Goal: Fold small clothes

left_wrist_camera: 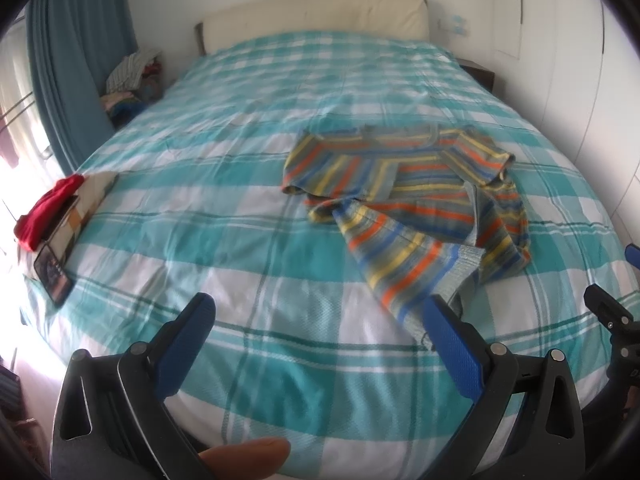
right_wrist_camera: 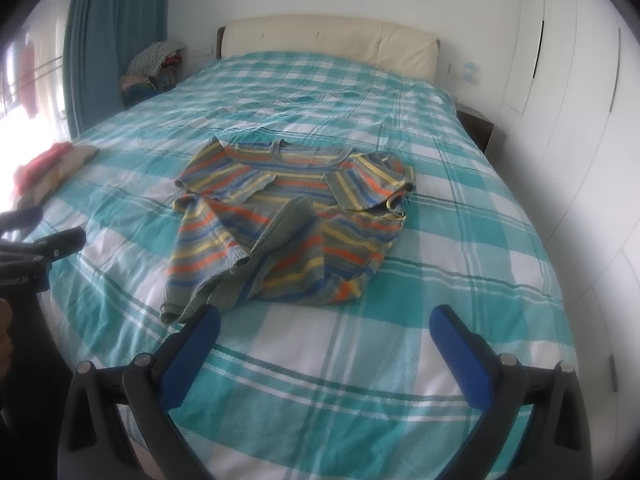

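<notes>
Striped T-shirt (right_wrist_camera: pixel 288 220) is lying crumpled on the bed (right_wrist_camera: pixel 460 208), roughly mid-mattress, on the teal-and-white checked cover. Stripes: grey-green ground with orange, yellow and blue bands. Neckline is pointing toward the cream headboard (right_wrist_camera: pixel 328 40). One short sleeve is folding over on itself at the right side; the hem is rucking up, a flap is turning over and showing the plain grey-green inner face. Fabric is bunching in ridges, not lying flat.

Left gripper (left_wrist_camera: pixel 320 316): blue-padded fingers are standing wide apart, holding nothing; the right-hand finger is overlapping the shirt's near corner in the left wrist view, contact not determinable. A fingertip (left_wrist_camera: pixel 248 456) of the person is showing at the bottom edge.

Right gripper (right_wrist_camera: pixel 324 324): fingers are spread wide, empty, hovering just short of the shirt's near hem.

A red garment (left_wrist_camera: pixel 48 212) is resting at the bed's left edge, well apart from the shirt.
</notes>
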`<action>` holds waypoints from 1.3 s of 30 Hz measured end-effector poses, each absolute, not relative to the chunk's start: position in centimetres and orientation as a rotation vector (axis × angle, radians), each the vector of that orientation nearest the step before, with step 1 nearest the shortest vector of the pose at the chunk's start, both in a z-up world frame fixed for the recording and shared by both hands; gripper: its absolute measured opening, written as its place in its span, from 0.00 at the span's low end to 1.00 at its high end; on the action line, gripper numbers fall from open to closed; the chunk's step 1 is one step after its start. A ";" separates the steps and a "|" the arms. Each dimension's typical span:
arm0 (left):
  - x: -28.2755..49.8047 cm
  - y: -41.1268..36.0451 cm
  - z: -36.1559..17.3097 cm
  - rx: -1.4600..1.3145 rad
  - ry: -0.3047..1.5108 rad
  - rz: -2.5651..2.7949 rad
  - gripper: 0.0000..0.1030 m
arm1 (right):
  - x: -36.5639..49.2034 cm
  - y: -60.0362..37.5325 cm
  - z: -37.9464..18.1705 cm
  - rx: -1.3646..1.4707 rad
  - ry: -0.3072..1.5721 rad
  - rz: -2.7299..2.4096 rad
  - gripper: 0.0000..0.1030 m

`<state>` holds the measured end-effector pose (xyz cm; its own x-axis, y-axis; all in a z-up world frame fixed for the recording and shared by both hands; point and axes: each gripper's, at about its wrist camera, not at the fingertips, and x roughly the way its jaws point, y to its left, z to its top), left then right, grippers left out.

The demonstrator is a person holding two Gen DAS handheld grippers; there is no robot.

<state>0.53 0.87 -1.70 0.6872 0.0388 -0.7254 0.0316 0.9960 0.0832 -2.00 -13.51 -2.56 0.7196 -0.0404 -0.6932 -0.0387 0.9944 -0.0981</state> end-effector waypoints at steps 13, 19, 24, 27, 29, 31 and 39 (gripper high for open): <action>0.9 0.4 -3.0 0.108 0.867 0.011 1.00 | -1.8 -13.6 -3.0 -0.103 0.778 -0.005 1.00; 0.9 0.6 -2.8 0.193 0.809 0.104 1.00 | -1.7 -13.8 -3.1 -0.100 0.781 -0.003 1.00; 1.2 1.1 -3.3 0.222 0.837 0.113 1.00 | -1.7 -13.7 -3.2 -0.100 0.781 -0.004 1.00; 1.4 1.8 -3.8 0.168 0.881 0.089 1.00 | -1.7 -13.8 -3.2 -0.099 0.784 -0.003 1.00; 1.5 2.0 -4.3 0.157 0.903 0.084 1.00 | -1.6 -14.0 -3.4 -0.097 0.787 -0.005 1.00; 1.5 2.1 -4.7 0.146 0.923 0.087 1.00 | -1.5 -14.1 -3.5 -0.096 0.788 -0.004 1.00; 1.5 2.3 -5.8 0.155 0.971 0.060 1.00 | -1.5 -14.1 -3.6 -0.095 0.790 -0.003 1.00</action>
<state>1.52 2.31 -5.76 0.5641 0.1199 -0.8170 0.0186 0.9873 0.1577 -1.55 -14.07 -3.57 0.7042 -0.0386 -0.7090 -0.0326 0.9957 -0.0865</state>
